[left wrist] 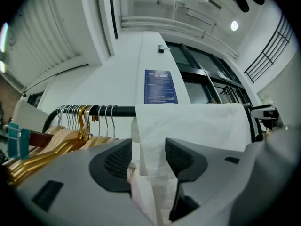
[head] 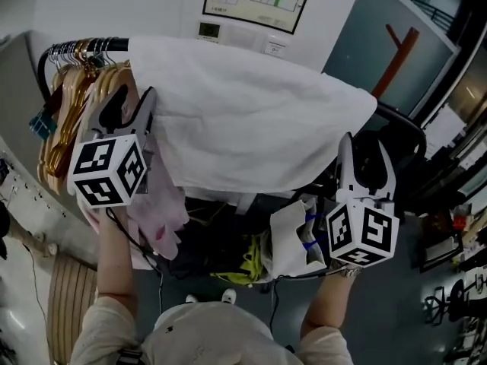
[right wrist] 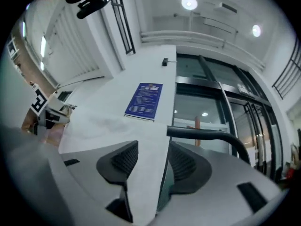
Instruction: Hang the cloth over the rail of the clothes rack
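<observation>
rail point(head: 74, 46) of the clothes rack: black bar, running across the head view. it is showing bare at its left end and again beyond the cloth on the right.

cloth point(head: 251, 120): white, broad. it is lying draped over the rail, covering most of the bar and hanging down on your side in one wide, slightly rumpled fall. judged as hung, so the main step is looking done.

hangers point(head: 72, 105): wooden and gold. they are bunching on the rail just left of the cloth's edge and are playing no part in the job.

left gripper point(head: 131, 106): you are holding it at the cloth's left edge with the jaws standing spread. the hanging edge is showing between the pads, but neither pad is pressing on it.

right gripper point(head: 365, 158): you are holding it at the cloth's right edge, jaws likewise spread wide. cloth is showing between them, unpinched.

remaining, as a judgement: you are only needing to draw both grippers clear without snagging the fabric, and perhaps to smooth the drape.
</observation>
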{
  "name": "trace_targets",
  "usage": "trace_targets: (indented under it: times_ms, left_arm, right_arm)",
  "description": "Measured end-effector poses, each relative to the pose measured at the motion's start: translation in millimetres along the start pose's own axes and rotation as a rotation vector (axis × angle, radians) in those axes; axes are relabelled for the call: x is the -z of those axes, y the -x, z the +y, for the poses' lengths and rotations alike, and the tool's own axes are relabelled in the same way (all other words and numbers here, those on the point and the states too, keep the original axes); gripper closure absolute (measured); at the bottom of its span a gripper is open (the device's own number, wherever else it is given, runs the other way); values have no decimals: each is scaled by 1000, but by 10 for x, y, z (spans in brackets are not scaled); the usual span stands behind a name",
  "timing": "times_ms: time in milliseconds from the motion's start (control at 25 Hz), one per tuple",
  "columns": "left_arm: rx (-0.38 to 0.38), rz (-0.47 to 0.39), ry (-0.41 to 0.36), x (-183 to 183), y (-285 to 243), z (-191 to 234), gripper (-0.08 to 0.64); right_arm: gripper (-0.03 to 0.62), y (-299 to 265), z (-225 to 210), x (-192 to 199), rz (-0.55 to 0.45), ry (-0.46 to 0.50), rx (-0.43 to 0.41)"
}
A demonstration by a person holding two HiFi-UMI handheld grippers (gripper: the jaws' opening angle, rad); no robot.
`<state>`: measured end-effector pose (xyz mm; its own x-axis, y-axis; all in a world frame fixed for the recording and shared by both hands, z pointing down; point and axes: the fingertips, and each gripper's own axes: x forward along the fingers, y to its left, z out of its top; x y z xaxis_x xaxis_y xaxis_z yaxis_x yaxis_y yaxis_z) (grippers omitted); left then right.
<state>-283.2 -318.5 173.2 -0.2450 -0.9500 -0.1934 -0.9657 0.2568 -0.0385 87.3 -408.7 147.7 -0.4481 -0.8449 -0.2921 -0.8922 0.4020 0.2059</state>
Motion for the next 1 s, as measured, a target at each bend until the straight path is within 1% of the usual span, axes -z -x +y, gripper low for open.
trace_targets:
  times_ms: [40,120,160,240,320,480,600,640,680,760,800,880,920,1000]
  left_arm:
    - [8,6,-5,19,-28,-9,353]
    - [23,7,-18,-9,-95,-44,351]
    - [36,3,-9,-46,-134,-61,351]
    - [75,-6,49,-120,-206,-83,351]
    - [113,-6,101,-157,-253,-89,351]
    - [160,-13,140,-195,-308,-76,353]
    - [233,-35,162,-237,-320,-168,353]
    - [249,-37,158,-247,-318,-197,353]
    - [256,-37,151,-256,-311,-210,353]
    - [254,-37,128,-275,-270,-202,368]
    - [250,-41,116,-294,-239,-192,437]
    - [246,-46,84,-368,-188,-183,492]
    - [243,-46,56,-424,-181,-190,503]
    - [232,-42,-26,-563,-206,-231,515]
  right_arm:
    - [394,-29,-83,33,-3,-25,17]
    - [394,-121,-204,45,-2,-68,9]
    - [394,-179,-246,33,1,-91,-13]
    - [396,-277,-286,8,13,-135,-79]
    - [396,-324,-302,-3,28,-152,-136]
    - [396,-348,-236,-27,42,-139,-210]
    - [396,-382,-136,4,61,-188,-279]
    - [397,-395,-116,15,67,-198,-289]
    - [412,-396,-97,17,69,-200,-296]
    - [529,-357,-61,-15,58,-197,-297]
    - [563,-330,-49,-43,48,-191,-290]
    - [568,-280,-32,-114,22,-170,-268]
    - [568,-260,-33,-158,6,-165,-257]
    - [569,-223,-72,-260,-28,-176,-236]
